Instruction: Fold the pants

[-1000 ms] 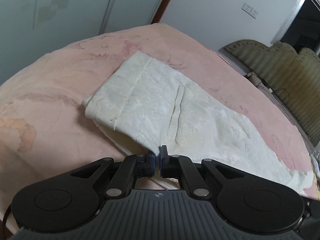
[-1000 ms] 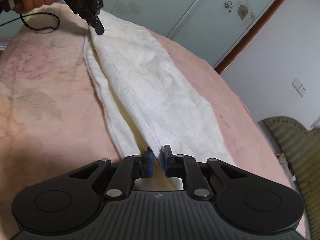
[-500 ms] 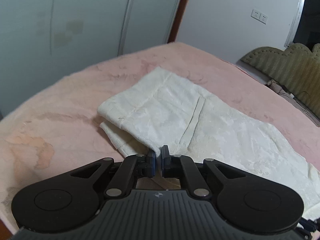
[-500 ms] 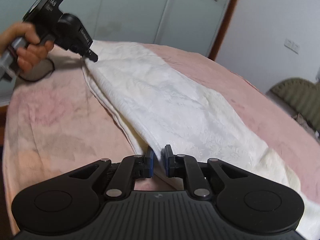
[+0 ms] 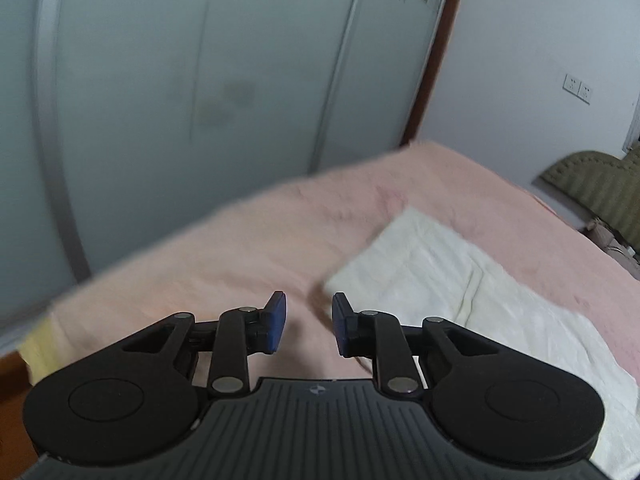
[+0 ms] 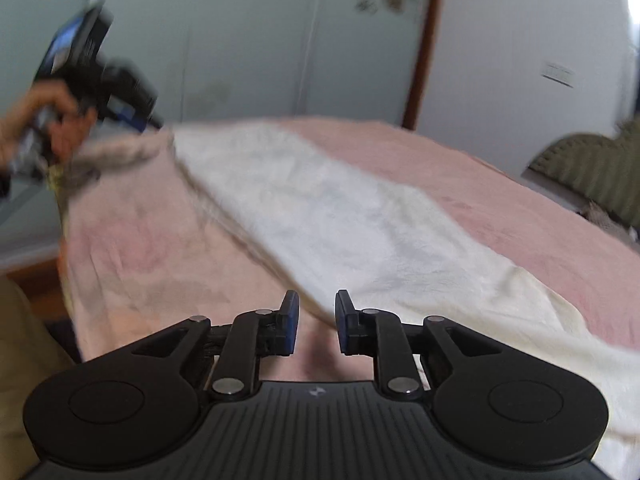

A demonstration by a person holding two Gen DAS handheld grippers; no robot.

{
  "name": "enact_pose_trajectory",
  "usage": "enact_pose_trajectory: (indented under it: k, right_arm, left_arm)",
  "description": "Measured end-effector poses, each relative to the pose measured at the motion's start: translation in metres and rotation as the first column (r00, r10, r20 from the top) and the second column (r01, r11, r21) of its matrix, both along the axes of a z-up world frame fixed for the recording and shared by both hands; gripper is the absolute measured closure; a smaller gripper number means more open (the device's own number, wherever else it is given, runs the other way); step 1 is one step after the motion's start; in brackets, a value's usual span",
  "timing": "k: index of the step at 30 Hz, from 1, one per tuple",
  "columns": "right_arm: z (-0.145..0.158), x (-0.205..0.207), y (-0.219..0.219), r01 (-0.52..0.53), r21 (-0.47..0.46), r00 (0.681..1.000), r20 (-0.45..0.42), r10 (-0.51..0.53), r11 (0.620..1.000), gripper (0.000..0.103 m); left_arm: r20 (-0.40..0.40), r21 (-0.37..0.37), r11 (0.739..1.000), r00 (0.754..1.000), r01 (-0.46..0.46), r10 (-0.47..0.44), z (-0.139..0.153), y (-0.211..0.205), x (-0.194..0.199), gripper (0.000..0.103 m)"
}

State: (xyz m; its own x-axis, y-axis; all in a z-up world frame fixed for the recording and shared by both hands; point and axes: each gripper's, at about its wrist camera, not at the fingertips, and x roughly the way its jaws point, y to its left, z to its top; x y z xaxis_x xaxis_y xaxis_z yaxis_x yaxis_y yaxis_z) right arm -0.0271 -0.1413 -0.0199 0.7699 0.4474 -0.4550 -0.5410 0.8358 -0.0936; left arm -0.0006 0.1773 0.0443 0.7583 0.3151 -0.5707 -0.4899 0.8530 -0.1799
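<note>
Pants flat beside both opening, empty hand-held grippers

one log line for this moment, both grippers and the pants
left gripper: opening, empty | right gripper: opening, empty | pants: flat on bed, released

1. Your light is soft, dim and even, with only faint shadows.
2. Motion blur smears the bed, the pants and your left hand.
3. Fisheye bends the edges and darkens the corners.
</note>
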Motion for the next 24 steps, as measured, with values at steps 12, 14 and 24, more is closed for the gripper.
enact_pose_trajectory:
  k: [12, 14, 24]
  right_arm:
    - [-0.019, 0.031, -0.109, 0.432, 0.178, 0.889, -0.247, -0.385, 0.884, 0.040]
    - [-0.021, 0.022, -0.108, 0.406, 0.136, 0.895, -0.260, -0.363, 0.903, 0.041]
    - [-0.033, -0.004, -0.257, 0.683, 0.575, 0.724, -0.449, -0.524, 0.450, 0.028]
  left_arm:
    - [-0.071, 0.132, 0.741, 0.752, 0.659, -0.656, 0.003, -0.205, 0.022, 0.065]
    - [-0.099, 0.135, 0.668, 0.681, 0.732, -0.726, -0.007, -0.236, 0.026, 0.064]
    - [-0.102, 0.165, 0.393, 0.412, 0.904, -0.905, -0.042, -0.317, 0.006, 0.060]
